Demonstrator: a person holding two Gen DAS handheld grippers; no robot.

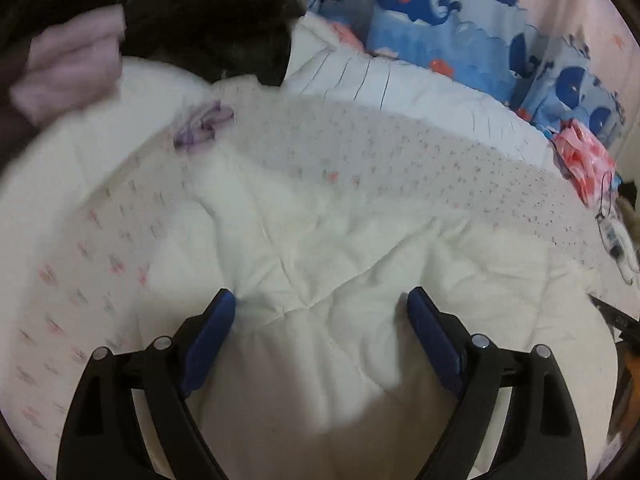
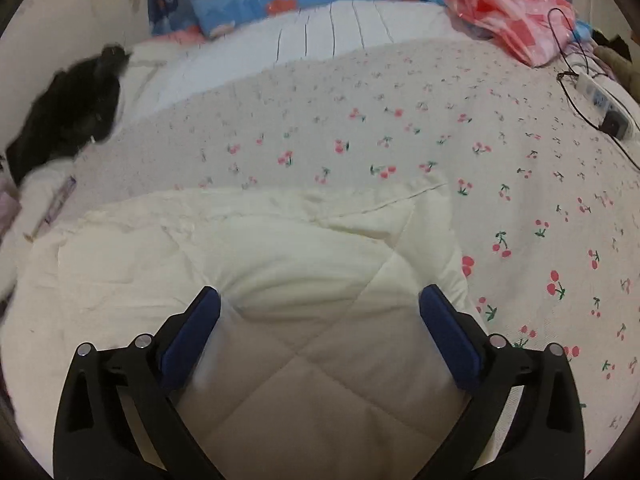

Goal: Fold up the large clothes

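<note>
Lying bunched on the cherry-print bedsheet [image 2: 400,128] is a white quilted garment [image 2: 280,248], nearer than the whale-print pillows [image 1: 440,12]. Left gripper [image 1: 320,300] and right gripper [image 2: 320,296] both press into it with jaws spread wide, clamping nothing. A black garment [image 2: 68,108] lies left of the quilted one.
</note>
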